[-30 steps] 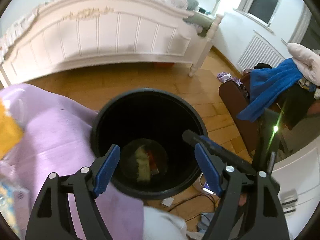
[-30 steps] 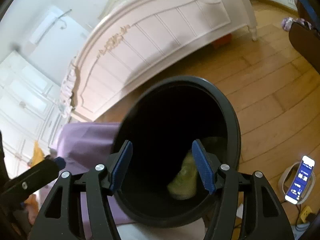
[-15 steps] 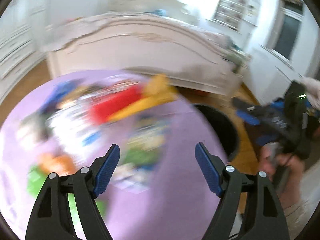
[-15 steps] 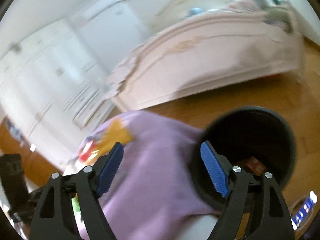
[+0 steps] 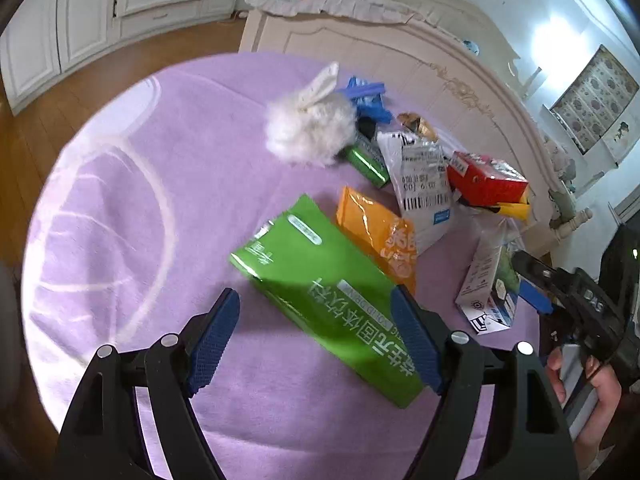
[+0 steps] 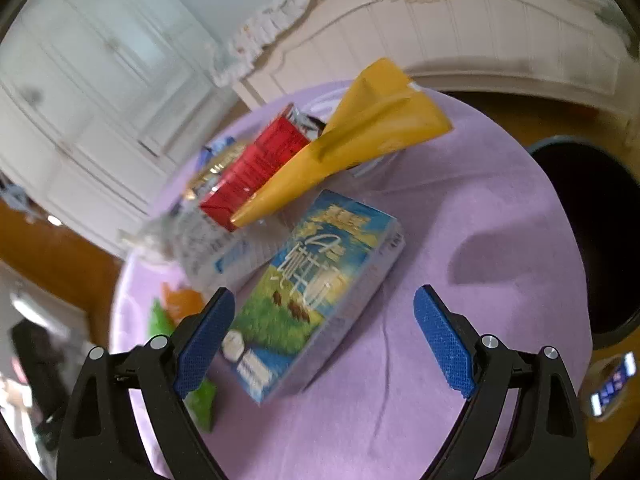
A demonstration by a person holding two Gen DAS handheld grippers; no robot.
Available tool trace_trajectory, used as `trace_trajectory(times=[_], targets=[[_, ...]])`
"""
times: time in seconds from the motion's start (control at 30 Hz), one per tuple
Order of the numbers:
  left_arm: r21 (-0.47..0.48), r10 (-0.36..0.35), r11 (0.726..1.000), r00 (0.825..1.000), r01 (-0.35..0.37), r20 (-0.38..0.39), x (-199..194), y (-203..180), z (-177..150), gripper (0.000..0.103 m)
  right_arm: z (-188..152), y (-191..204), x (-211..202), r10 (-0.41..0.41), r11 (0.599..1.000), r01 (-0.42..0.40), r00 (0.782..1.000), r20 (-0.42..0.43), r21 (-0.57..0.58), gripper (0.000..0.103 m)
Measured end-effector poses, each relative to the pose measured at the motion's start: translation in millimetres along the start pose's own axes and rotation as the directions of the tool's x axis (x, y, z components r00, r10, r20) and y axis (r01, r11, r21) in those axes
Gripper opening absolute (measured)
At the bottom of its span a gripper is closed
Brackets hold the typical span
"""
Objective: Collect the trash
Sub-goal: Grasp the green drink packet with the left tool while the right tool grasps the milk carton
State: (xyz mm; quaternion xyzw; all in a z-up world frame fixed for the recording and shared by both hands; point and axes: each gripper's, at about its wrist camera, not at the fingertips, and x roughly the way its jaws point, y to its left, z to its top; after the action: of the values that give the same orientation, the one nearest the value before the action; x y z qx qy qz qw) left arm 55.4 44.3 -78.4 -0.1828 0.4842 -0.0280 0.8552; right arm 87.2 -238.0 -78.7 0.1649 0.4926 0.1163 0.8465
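Over the round purple-clothed tabletop (image 5: 120, 208) both grippers hang empty. The left gripper (image 5: 316, 336), jaws wide, straddles the flat green foil packet (image 5: 320, 292); the right gripper (image 6: 324, 340), whose jaws have just been opening with nothing between them, faces the blue-and-green milk carton (image 6: 316, 296). This looks like reaching for the next pieces: each must descend and close, then carry to the black bin (image 6: 592, 232) beside the tabletop.

Lilac tablecloth (image 5: 120, 208) with faint white looping lines. Green packet (image 5: 320, 292), white lettering. Orange pouch (image 5: 380, 232). Red box (image 5: 484, 180). Yellow wrapper (image 6: 360, 136). Blue-and-green milk carton (image 6: 316, 280), meadow print. White fluffy toy (image 5: 308, 128). Black bin (image 6: 592, 232).
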Motion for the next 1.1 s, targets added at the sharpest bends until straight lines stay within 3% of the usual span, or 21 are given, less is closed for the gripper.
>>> trace_trajectory(times=[0.07, 0.23, 0.4, 0.53, 0.6, 0.73, 0.8, 0.83, 0.87, 0.9, 0.97, 1.1], targets=[[0.007, 0.008, 1.000, 1.000, -0.008, -0.010, 3, -5, -5, 0.078, -1, 14, 7, -0.043, 0.997, 0.042, 0.999, -0.018, -0.063, 0.090], [0.024, 0.038, 0.999, 0.999, -0.037, -0.010, 15, -24, -7, 0.085, -8, 32, 7, -0.100, 0.976, 0.106, 0.994, 0.037, -0.191, 0.090], [0.149, 0.110, 0.983, 0.994, -0.111, 0.014, 22, -38, -14, 0.086, -13, 26, -5, -0.107, 0.949, 0.108, 0.994, 0.019, -0.296, 0.072], [0.302, 0.143, 0.943, 0.990, -0.141, 0.015, 18, -33, -23, 0.077, -25, 13, -25, -0.143, 0.910, 0.128, 0.990, -0.009, -0.395, 0.066], [0.365, 0.174, 0.916, 0.985, -0.167, 0.014, 14, -24, -28, 0.075, -27, 9, -30, -0.148, 0.909, 0.125, 0.989, -0.027, -0.398, 0.066], [0.349, 0.172, 0.923, 0.985, -0.163, 0.005, 5, -7, -29, 0.075, -23, -7, -31, -0.159, 0.933, 0.147, 0.987, -0.009, -0.328, 0.066], [0.357, 0.200, 0.914, 0.980, -0.194, 0.021, 7, -10, -30, 0.069, -27, 0, -22, -0.165, 0.927, 0.155, 0.986, -0.001, -0.343, 0.066], [0.355, 0.206, 0.912, 0.978, -0.203, 0.031, 8, -12, -31, 0.060, -30, 5, -17, -0.181, 0.917, 0.171, 0.983, 0.005, -0.361, 0.063], [0.351, 0.203, 0.914, 0.978, -0.203, 0.037, 6, -13, -32, 0.051, -33, 10, -11, -0.198, 0.907, 0.186, 0.980, 0.009, -0.377, 0.052], [0.336, 0.190, 0.922, 0.981, -0.192, 0.039, 3, -11, -32, 0.048, -36, 13, -9, -0.199, 0.904, 0.187, 0.980, 0.010, -0.384, 0.051], [0.308, 0.167, 0.936, 0.985, -0.171, 0.039, -1, -4, -33, 0.037, -41, 12, -13, -0.161, 0.916, 0.153, 0.987, 0.008, -0.372, 0.049], [0.229, 0.088, 0.969, 0.995, -0.094, 0.036, -11, 16, -33, 0.026, -46, -6, -33, -0.048, 0.957, 0.047, 0.999, 0.001, -0.288, 0.049]])
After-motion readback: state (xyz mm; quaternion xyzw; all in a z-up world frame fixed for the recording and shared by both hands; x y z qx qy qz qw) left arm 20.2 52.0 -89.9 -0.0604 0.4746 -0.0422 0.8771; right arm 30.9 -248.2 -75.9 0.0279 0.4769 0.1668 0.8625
